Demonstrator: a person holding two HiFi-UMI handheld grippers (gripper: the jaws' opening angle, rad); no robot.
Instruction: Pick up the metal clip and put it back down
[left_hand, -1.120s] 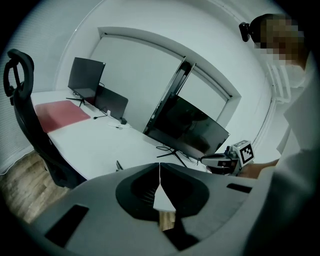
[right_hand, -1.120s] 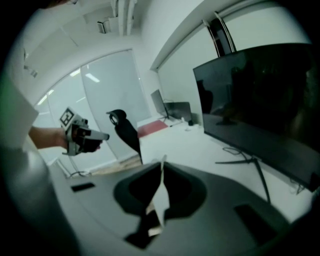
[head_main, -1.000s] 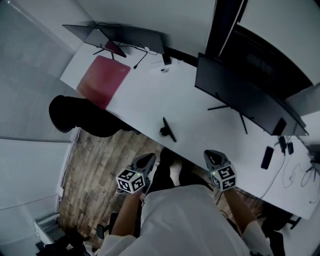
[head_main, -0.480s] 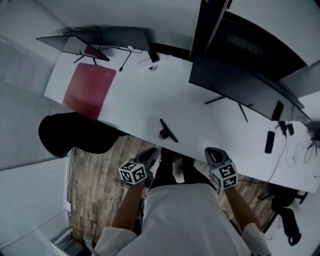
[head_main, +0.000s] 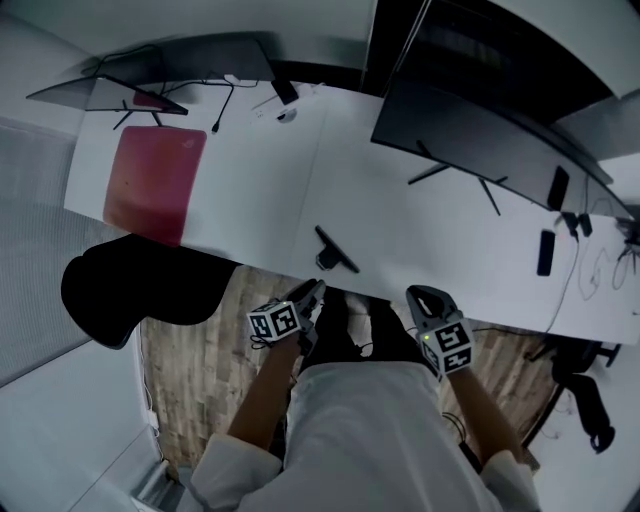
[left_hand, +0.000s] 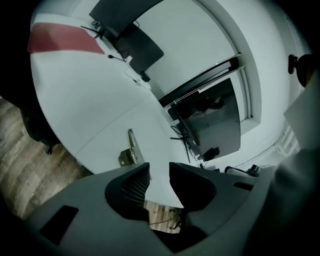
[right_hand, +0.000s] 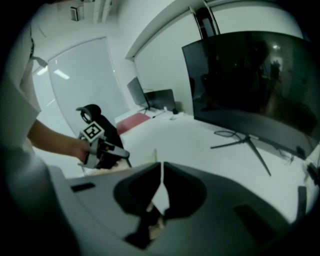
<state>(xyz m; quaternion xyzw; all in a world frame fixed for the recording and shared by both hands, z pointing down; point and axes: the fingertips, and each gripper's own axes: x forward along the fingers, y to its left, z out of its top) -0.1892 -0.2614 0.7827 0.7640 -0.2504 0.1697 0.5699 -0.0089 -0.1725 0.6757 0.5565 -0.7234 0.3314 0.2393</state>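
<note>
The metal clip (head_main: 335, 250) is a dark, long-handled clip lying on the white desk (head_main: 260, 200) close to its front edge. In the left gripper view, the clip (left_hand: 129, 150) lies just beyond the jaws, slightly to their left. My left gripper (head_main: 316, 289) hovers below the desk edge, a short way short of the clip. Its jaws are opening and nothing is between them (left_hand: 159, 176). My right gripper (head_main: 413, 293) is held off the desk edge to the right, shut and empty (right_hand: 162, 175).
A red mat (head_main: 150, 180) lies on the desk's left part. A wide monitor (head_main: 470, 135) on a thin stand is at the back right, and a second screen (head_main: 180, 62) at the back left. A black chair (head_main: 130, 290) stands on the wooden floor (head_main: 190, 380). A phone (head_main: 545, 252) lies far right.
The left gripper has moved up and right, nearer the desk edge and the clip. The head view has swung, so the desk sits more level. The right gripper has barely moved.
</note>
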